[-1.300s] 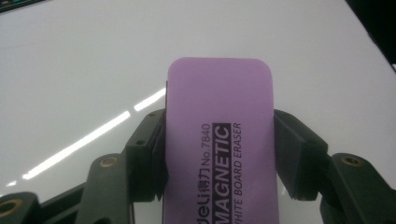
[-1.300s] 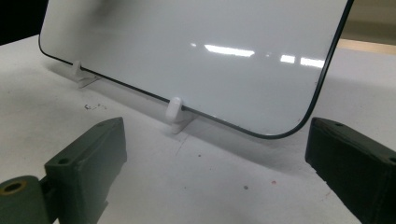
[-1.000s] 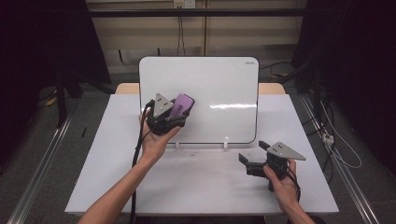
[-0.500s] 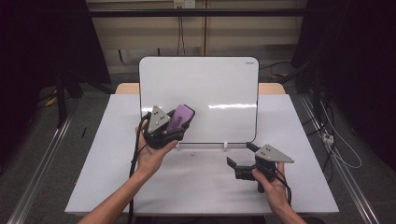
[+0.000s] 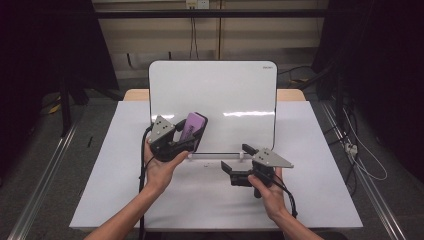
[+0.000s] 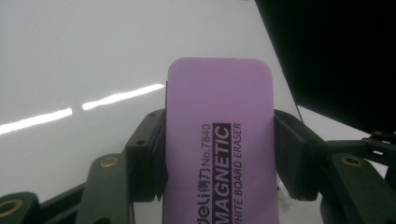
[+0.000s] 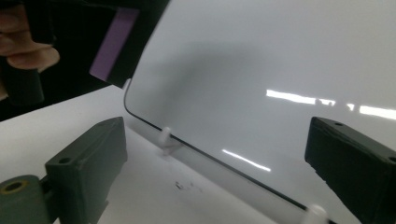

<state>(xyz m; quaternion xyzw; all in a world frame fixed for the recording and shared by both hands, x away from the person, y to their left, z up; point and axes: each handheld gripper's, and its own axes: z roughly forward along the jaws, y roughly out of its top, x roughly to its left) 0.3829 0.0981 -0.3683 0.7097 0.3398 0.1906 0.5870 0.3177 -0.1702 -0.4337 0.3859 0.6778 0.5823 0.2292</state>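
A purple magnetic whiteboard eraser (image 5: 193, 127) is clamped between the jaws of my left gripper (image 5: 186, 135), held up against the lower left of an upright whiteboard (image 5: 220, 95). The left gripper view shows the eraser (image 6: 219, 135) label-side up, squeezed by both jaws of the left gripper (image 6: 219, 158), with the white board (image 6: 84, 51) behind it. My right gripper (image 5: 237, 157) hovers low in front of the board's bottom edge, jaws wide apart and empty. In the right gripper view the right gripper (image 7: 219, 163) faces the board (image 7: 289, 56), and the eraser (image 7: 113, 42) shows at upper left.
The whiteboard stands on small white pegs (image 7: 164, 140) on a white table (image 5: 100, 190). A few dark specks (image 7: 184, 185) lie on the table below the board. Dark floor, metal rails and cables surround the table.
My left gripper has come down the board with the eraser still in it. My right gripper has moved left, closer to the board's lower edge, and stays open.
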